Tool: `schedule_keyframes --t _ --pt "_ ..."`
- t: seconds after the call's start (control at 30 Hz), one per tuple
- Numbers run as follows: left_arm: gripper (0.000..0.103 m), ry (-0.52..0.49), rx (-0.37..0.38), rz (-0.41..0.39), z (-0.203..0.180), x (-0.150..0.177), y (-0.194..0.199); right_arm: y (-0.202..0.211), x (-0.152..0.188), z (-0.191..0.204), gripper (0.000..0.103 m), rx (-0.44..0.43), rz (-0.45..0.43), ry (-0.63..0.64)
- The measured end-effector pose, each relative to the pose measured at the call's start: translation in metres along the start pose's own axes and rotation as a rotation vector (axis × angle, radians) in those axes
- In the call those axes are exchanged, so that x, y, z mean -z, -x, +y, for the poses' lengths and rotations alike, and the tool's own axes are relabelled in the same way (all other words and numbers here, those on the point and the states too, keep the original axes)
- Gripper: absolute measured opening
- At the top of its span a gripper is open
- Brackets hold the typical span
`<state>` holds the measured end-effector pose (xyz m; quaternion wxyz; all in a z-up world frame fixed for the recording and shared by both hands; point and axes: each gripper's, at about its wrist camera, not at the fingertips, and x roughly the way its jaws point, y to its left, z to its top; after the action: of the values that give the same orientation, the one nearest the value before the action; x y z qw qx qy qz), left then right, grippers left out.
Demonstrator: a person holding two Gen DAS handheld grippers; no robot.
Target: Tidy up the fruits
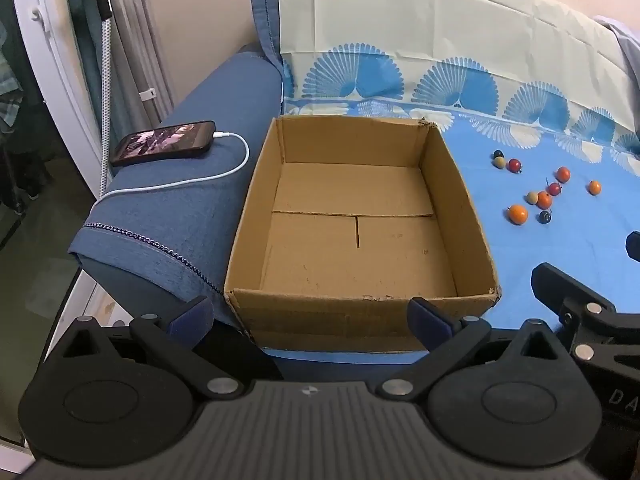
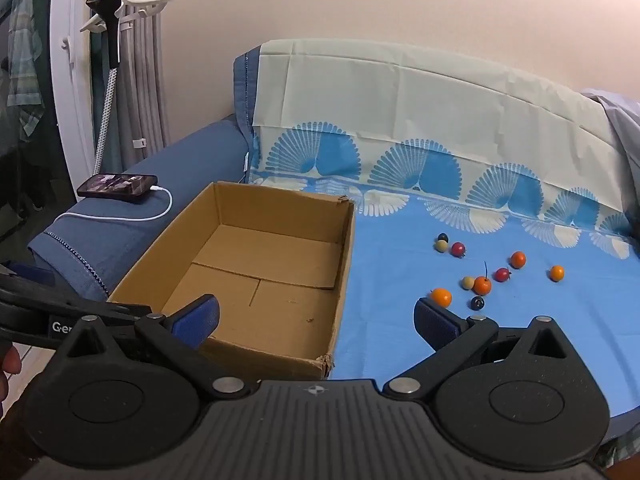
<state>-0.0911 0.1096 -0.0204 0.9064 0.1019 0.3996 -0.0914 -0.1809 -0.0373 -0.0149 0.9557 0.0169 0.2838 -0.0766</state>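
An empty open cardboard box (image 1: 476,216) (image 2: 344,248) sits on the blue sheet of a sofa seat. Several small toy fruits lie to its right: orange ones (image 1: 517,213) (image 2: 441,297), red ones (image 1: 515,165) (image 2: 458,249), cream ones (image 2: 467,282) and dark ones (image 1: 545,216) (image 2: 477,302). My left gripper (image 1: 310,316) is open and empty, in front of the box's near wall. My right gripper (image 2: 316,318) is open and empty, near the box's front right corner, short of the fruits. The right gripper's body shows at the right edge of the left wrist view.
A phone (image 1: 164,143) (image 2: 118,187) on a white charging cable (image 1: 224,172) lies on the blue sofa armrest (image 1: 168,232) left of the box. The sofa back (image 2: 400,100) is draped with cream and blue patterned cloth. A garment steamer (image 2: 107,20) and curtains stand at the far left.
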Motion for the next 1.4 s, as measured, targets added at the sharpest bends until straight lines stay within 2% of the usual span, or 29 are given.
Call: schedule_keyframes --t 0.13,0.43,1.17,1.4 --pt "0.103 0.001 -0.002 0.012 -0.001 0.0 -0.003 -0.001 0.009 -0.003 0.102 -0.003 0.0 0.006" --pt "0.103 -0.006 -0.008 0.023 -0.003 0.002 -0.006 -0.007 0.008 0.009 0.103 0.007 0.007 -0.021" --pt "0.103 -0.015 -0.019 0.035 -0.006 0.002 -0.009 -0.012 0.009 0.0 0.103 0.007 0.024 0.002" --pt "0.103 -0.015 -0.019 0.044 -0.006 0.004 -0.012 -0.014 0.012 0.0 0.103 -0.005 -0.004 -0.015"
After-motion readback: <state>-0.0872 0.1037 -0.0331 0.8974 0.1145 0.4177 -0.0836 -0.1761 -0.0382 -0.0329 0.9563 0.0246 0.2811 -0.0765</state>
